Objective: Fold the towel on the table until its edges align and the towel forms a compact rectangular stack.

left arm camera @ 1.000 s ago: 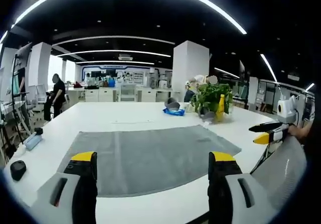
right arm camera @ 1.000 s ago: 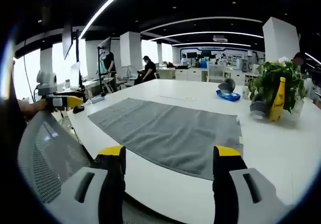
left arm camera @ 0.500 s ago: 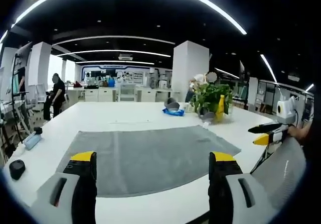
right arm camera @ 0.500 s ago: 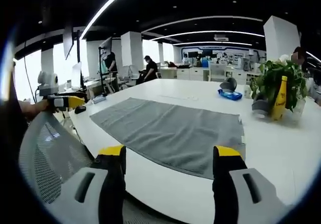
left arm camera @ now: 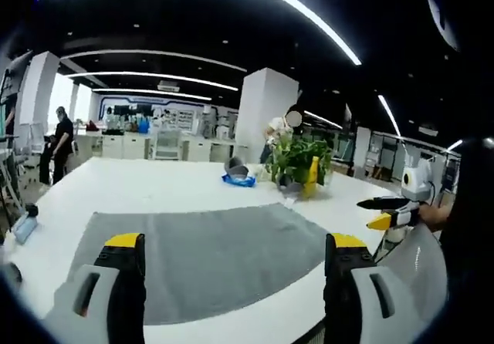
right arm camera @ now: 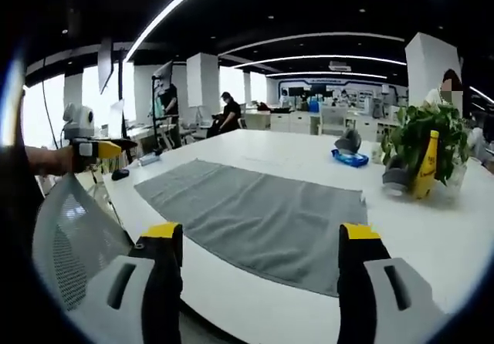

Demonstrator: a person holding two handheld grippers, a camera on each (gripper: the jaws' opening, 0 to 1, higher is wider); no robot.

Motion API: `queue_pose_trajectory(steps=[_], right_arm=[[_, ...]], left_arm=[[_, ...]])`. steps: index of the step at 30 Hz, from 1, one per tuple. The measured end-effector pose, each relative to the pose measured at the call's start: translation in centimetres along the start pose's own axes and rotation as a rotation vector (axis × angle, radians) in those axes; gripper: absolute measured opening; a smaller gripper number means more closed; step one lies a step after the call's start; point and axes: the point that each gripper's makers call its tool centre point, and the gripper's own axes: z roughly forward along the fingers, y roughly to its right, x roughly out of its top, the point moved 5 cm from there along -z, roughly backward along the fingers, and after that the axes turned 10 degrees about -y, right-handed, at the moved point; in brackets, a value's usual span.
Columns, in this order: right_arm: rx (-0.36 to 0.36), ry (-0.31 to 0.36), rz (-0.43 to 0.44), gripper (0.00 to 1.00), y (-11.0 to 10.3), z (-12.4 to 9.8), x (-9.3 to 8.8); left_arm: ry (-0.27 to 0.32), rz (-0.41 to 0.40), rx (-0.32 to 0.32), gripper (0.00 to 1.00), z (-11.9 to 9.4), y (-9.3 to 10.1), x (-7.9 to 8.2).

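A grey towel [left arm camera: 208,259] lies spread flat in a single layer on the white table [left arm camera: 154,186]. My left gripper [left arm camera: 235,241] is open, its yellow-tipped jaws wide apart above the towel's near edge, holding nothing. In the right gripper view the same towel [right arm camera: 255,213] stretches across the table, and my right gripper [right arm camera: 261,232] is open over the table's near edge with nothing between its jaws. The right gripper [left arm camera: 382,213] also shows at the right of the left gripper view, off the table. A hand holds the left gripper [right arm camera: 104,147] at the left of the right gripper view.
A potted plant [left arm camera: 297,159] with a yellow bottle [left arm camera: 311,176] stands past the towel's far right corner, beside a blue cloth with a grey object [left arm camera: 235,176]. A mesh chair back [right arm camera: 69,236] sits at the table's near side. People stand far back.
Both cameras have shifted a little, so the scene slid left in the left gripper view. The towel lies as before and both grippers stay open.
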Motion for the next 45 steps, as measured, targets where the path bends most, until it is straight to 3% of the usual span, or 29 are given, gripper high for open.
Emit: queue_pose_trajectory(steps=[2, 4, 9, 12, 14, 18, 21, 27, 32, 36, 40, 45], right_arm=[[0.021, 0.061, 0.024, 0.82, 1.0, 0.0, 1.5], [0.021, 0.065, 0.033, 0.76, 2.1, -0.3, 2.2], [-0.05, 0.055, 0.019, 0.74, 4.4, -1.0, 2.6], [-0.064, 0.032, 0.032, 0.74, 5.2, -1.1, 2.3], [-0.079, 0.011, 0.038, 0.73, 6.0, -1.1, 1.9], [-0.118, -0.033, 0.012, 0.71, 7.1, -1.0, 1.4], [-0.124, -0.043, 0.009, 0.7, 7.8, -0.9, 1.7], [-0.15, -0.076, -0.029, 0.65, 9.5, -1.2, 2.8], [-0.158, -0.121, -0.032, 0.64, 12.2, -2.0, 2.6], [-0.151, -0.137, -0.016, 0.63, 14.0, -3.5, 3.1], [-0.223, -0.226, -0.136, 0.6, 16.5, -5.5, 3.7], [-0.201, -0.229, -0.091, 0.5, 16.7, -5.3, 3.8]], left_arm=[[0.062, 0.05, 0.005, 0.99, 0.5, 0.2, 1.9], [0.091, 0.047, -0.012, 0.99, 1.4, 0.8, 3.2], [0.077, 0.029, -0.11, 0.99, 5.1, 3.7, 4.0], [0.127, -0.008, -0.148, 0.99, 7.1, 5.4, 4.5], [0.123, -0.018, -0.161, 0.99, 8.6, 6.6, 4.3], [0.026, -0.007, -0.186, 0.99, 11.2, 8.5, 2.6], [0.007, -0.017, -0.203, 0.99, 12.3, 9.4, 1.8], [-0.033, -0.026, -0.261, 0.99, 13.6, 10.8, -0.1], [-0.081, 0.062, -0.329, 0.98, 14.3, 11.9, -1.4], [-0.094, 0.082, -0.346, 0.97, 14.7, 12.1, -1.7], [-0.094, 0.113, -0.346, 0.94, 15.0, 12.1, -1.8], [-0.118, 0.106, -0.345, 0.88, 15.4, 12.2, -2.6]])
